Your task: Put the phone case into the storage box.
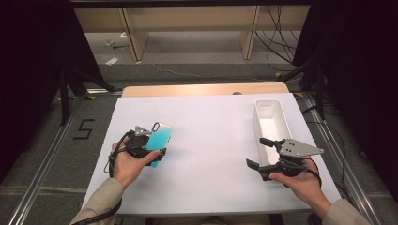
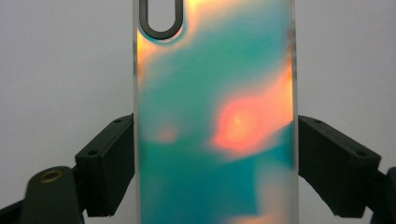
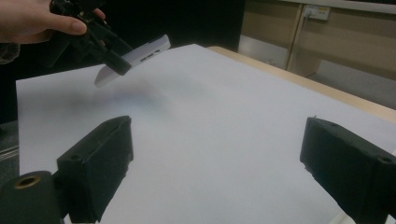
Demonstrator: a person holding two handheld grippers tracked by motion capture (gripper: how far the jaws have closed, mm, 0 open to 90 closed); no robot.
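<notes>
Phone case (image 1: 158,140), teal and orange, sits clamped by its long edges in the left gripper (image 1: 146,149), lifted above the surface, far left of the white bin (image 1: 271,123). Right gripper (image 1: 264,153), beside that bin, gapes empty. Transport seems underway; next, probably carrying it across to the bin.

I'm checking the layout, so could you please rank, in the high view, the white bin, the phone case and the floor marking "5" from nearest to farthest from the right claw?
1. White bin: just beyond the right claw, at the table's right.
2. Phone case: across the table at the left, held in the left claw.
3. Marking "5": on the floor, off the table's left edge.
</notes>
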